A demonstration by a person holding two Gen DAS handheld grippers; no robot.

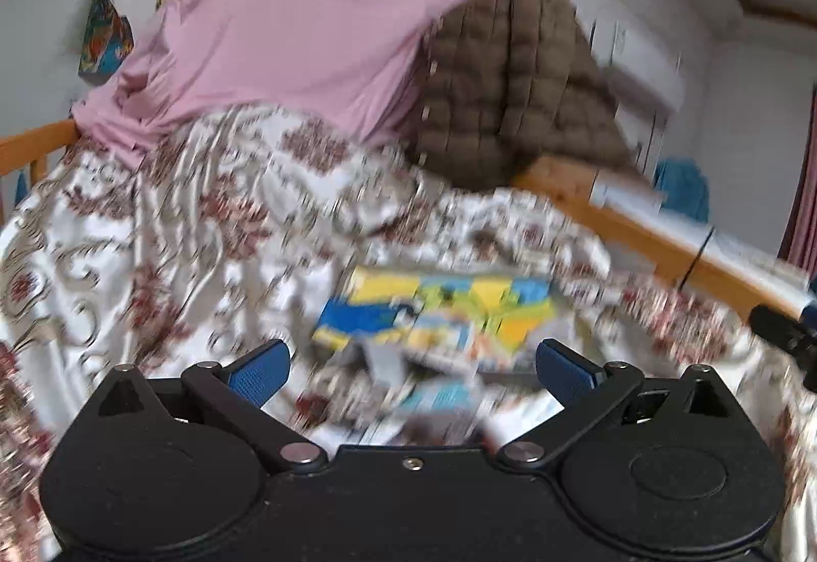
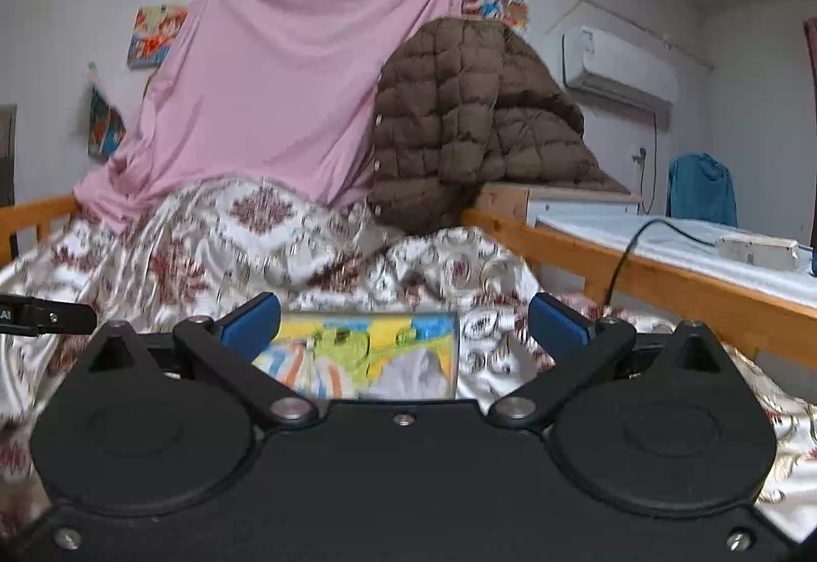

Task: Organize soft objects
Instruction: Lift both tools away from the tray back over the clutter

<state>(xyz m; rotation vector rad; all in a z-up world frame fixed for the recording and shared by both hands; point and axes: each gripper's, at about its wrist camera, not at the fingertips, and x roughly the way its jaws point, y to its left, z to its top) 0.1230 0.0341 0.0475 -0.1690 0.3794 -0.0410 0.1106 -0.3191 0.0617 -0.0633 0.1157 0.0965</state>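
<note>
On the bed, both the left gripper and right gripper gape apart over the rumpled floral satin quilt; likely slippery, limp—pinch a bunched fold.

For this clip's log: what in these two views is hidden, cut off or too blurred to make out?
- Colourful flat item: left view, motion blur, print unreadable; right view, lower part hidden behind the right tongs.
- Quilt: pattern smeared by blur in both views.
- Jacket: base hidden behind the quilt.
- Left tongs: open; only a sliver shows at the right view's left edge.
</note>
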